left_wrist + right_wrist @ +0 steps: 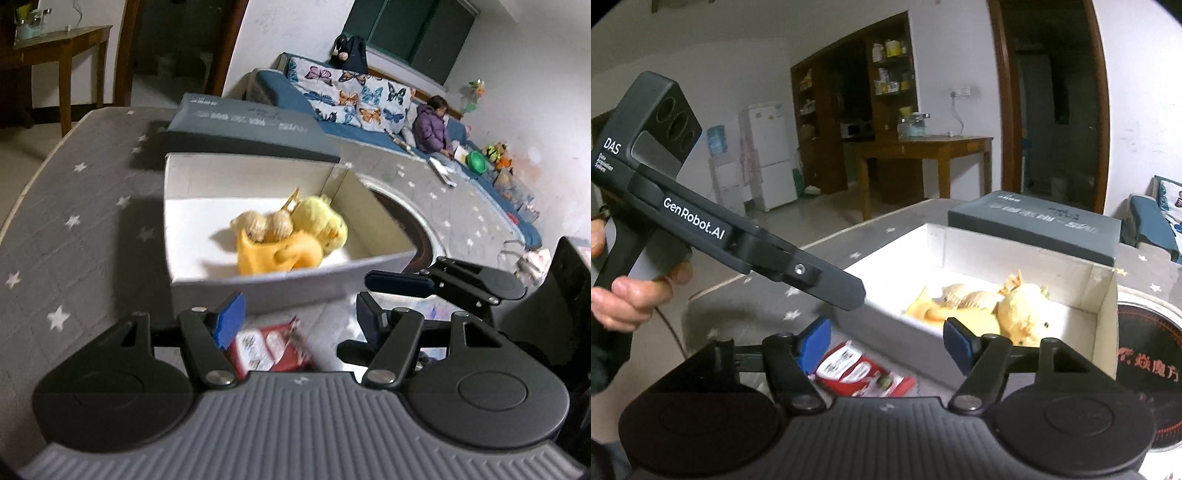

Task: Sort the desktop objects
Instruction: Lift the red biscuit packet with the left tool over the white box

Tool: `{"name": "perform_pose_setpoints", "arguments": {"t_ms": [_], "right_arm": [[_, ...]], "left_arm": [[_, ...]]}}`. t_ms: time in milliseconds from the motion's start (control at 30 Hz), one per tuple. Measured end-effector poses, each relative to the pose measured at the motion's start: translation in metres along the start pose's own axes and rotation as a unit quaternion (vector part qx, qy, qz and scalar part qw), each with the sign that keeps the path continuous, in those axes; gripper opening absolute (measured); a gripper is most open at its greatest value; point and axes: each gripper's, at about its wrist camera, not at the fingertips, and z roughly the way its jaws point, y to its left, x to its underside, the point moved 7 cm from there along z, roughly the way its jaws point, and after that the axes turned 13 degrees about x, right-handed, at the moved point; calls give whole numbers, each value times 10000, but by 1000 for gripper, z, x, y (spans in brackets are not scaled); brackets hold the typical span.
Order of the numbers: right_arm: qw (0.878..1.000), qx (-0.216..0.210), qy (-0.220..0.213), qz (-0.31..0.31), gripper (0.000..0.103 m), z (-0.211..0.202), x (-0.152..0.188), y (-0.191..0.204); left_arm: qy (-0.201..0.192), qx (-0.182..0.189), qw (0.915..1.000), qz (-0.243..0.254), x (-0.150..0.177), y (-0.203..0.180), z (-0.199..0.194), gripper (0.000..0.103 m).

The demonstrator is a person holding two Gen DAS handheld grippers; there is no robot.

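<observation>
A red-and-white packet (267,347) lies flat on the grey starred tablecloth (74,229), just in front of a white open box (258,290). My left gripper (299,317) hovers over the packet, open, its blue pads not touching it. In the right wrist view the same packet (864,369) shows low between the fingers of my right gripper (884,343), which is open too. The left gripper (846,295) crosses that view from the left, held by a hand (631,295). Inside the box sit a yellow plush chick (325,221), an orange plastic toy (277,254) and beige round pieces (262,225).
A grey lidded box (251,125) stands behind the white box. A round black cooktop (1145,369) is set into the table to the right. The right gripper's finger (399,282) reaches in close to my left one. A person in purple (430,125) sits on the far sofa.
</observation>
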Motion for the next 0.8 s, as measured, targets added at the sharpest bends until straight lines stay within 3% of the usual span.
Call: {"name": "perform_pose_setpoints", "arguments": {"t_ms": [267,433,800], "right_arm": [[9986,-11,501,-165,70,15,37,27],[9969,56,774,-91,70,27,60,34],[9964,179,807,-179,63,37,68,50]], "left_arm": [[365,-246,9979,-476,32,34,25,66],[467,-190,9967,-641,41,43,38,66],[580,-217,9964,-585,46,36,51,66]]}}
